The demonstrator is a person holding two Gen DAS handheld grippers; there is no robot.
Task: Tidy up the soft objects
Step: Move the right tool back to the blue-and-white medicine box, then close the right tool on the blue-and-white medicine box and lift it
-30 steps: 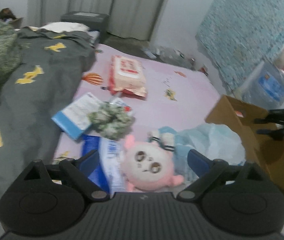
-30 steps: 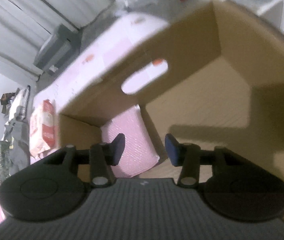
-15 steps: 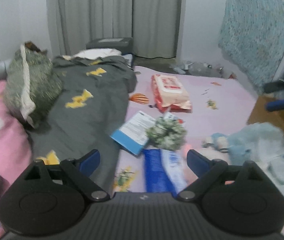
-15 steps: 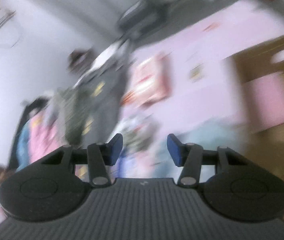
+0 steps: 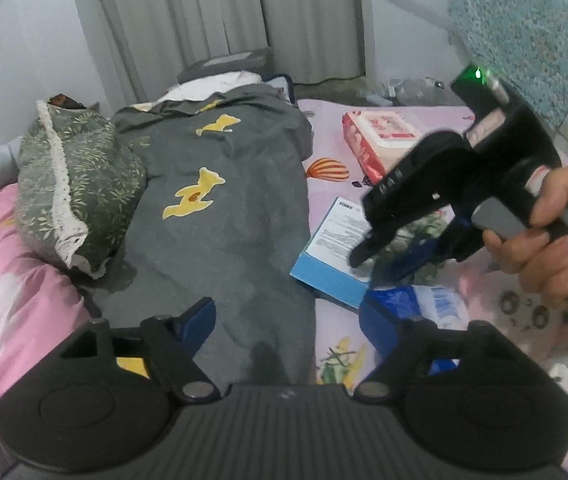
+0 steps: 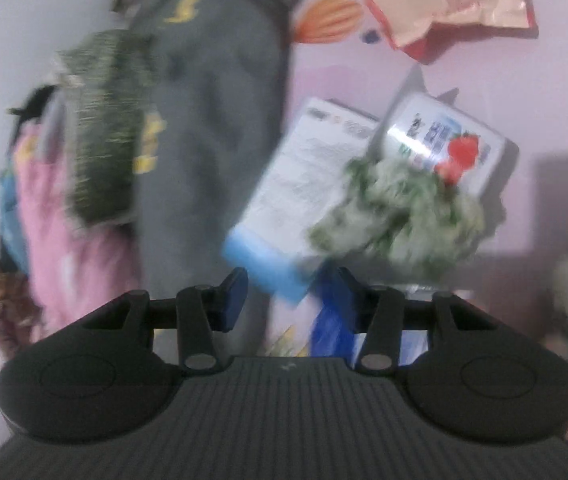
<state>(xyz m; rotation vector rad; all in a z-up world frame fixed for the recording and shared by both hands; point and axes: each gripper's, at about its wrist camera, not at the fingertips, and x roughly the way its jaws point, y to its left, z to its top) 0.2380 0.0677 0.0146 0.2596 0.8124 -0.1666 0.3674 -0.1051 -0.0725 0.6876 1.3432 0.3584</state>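
Note:
A green-and-white fluffy soft thing lies on a white-and-blue box on the pink sheet. My right gripper hovers just before it, open, nothing between its fingers. In the left wrist view a hand holds the right gripper, which points down at the fluffy thing, mostly hidden behind it. A pink plush lies blurred at the right. My left gripper hangs over the grey blanket; its jaws are closing with nothing between them.
A green leaf-print pillow sits left on the pink quilt. A red-and-pink wipes pack lies farther back, a blue packet near the left gripper, and a strawberry-print packet behind the fluffy thing. Curtains hang behind the bed.
The right gripper left the cardboard box and swept over the bed to the fluffy thing, entering the left view. The left view swung from the pink plush to the grey blanket.

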